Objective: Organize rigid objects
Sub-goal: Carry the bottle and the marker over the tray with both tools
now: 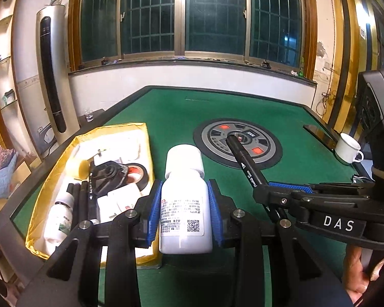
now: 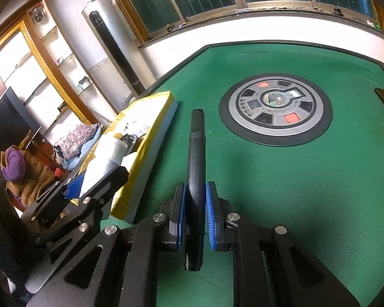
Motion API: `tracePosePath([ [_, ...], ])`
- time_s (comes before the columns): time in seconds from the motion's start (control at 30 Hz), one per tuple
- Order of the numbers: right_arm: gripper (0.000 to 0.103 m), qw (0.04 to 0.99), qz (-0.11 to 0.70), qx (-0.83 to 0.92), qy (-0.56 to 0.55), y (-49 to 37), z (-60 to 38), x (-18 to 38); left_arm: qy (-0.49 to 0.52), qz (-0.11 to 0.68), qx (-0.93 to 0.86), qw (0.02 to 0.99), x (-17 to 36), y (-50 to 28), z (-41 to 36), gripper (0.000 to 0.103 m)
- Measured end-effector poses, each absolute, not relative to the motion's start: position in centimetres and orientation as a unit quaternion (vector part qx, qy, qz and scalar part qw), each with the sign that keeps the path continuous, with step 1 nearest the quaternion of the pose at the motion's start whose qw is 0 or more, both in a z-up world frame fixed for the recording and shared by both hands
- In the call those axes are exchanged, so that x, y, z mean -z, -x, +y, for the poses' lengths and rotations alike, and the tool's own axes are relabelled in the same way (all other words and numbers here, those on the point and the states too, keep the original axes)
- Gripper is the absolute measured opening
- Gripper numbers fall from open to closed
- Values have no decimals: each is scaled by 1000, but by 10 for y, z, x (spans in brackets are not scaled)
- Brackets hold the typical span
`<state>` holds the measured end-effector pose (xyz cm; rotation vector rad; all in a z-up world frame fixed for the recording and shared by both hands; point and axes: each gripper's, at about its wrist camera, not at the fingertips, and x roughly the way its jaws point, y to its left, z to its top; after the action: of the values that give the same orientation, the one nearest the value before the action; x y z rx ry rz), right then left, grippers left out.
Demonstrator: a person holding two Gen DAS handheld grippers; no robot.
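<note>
Blue pads of the left claw (image 1: 185,211) pinch a white bottle (image 1: 184,199), box (image 1: 140,138) just left of it; the right claw (image 2: 195,217) pinches a black pen (image 2: 195,179). Best ease each over the box, then lower before letting go

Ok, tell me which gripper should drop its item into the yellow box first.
Left, probably. The left gripper holds the white bottle right beside the yellow box, near its edge. The right gripper holds the black marker farther out over the green table.
</note>
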<state>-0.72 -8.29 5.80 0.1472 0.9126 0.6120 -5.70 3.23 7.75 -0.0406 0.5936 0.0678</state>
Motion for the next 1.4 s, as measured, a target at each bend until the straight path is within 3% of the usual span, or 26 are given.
tracePosePath([
  [0.83, 14, 830, 439, -342, -36, 6, 4, -73, 83, 282, -96, 951, -73, 68, 118, 32],
  [1.4, 14, 810, 475, -343, -10, -37, 71, -59, 124, 316, -118, 933, -47, 51, 156, 32],
])
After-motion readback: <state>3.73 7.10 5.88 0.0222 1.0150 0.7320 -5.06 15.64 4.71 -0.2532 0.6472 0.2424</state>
